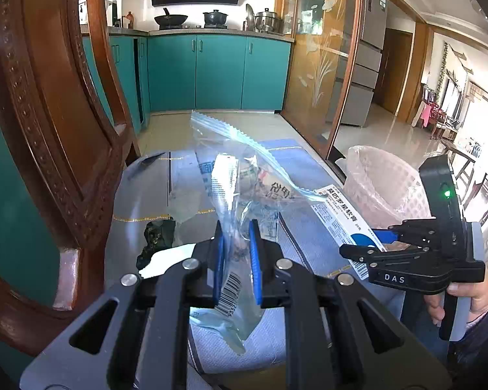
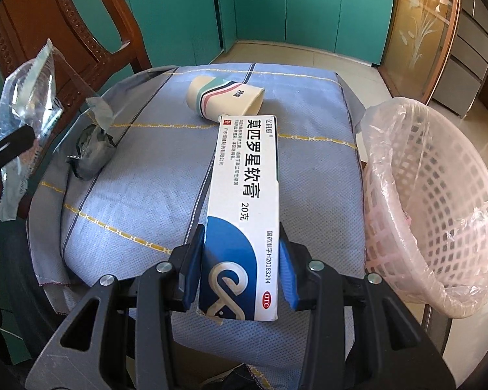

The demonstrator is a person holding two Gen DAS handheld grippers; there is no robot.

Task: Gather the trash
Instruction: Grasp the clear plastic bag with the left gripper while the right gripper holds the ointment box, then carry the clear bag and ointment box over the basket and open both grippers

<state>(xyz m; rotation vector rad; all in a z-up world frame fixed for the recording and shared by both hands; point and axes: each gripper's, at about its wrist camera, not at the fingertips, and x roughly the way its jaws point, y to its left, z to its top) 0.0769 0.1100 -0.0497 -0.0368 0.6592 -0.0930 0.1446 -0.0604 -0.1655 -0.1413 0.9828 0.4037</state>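
Observation:
My left gripper [image 1: 237, 230] is shut on a clear plastic bag [image 1: 244, 175] with a barcode label, held up above the blue cloth [image 2: 146, 178]. In the right wrist view the same bag [image 2: 32, 97] hangs at the far left. My right gripper [image 2: 240, 230] is shut on the near end of a long white and blue ointment box [image 2: 247, 169], which points away over the cloth. The left wrist view shows that box [image 1: 338, 214] and the right gripper [image 1: 367, 240] beside a pink basket [image 1: 384, 182] lined with thin plastic.
A striped paper cup [image 2: 224, 97] lies on its side at the far end of the cloth. A dark crumpled wrapper [image 2: 92, 149] sits at the cloth's left edge. The basket [image 2: 439, 195] stands right of the cloth. A carved wooden chair [image 1: 48, 130] rises on the left.

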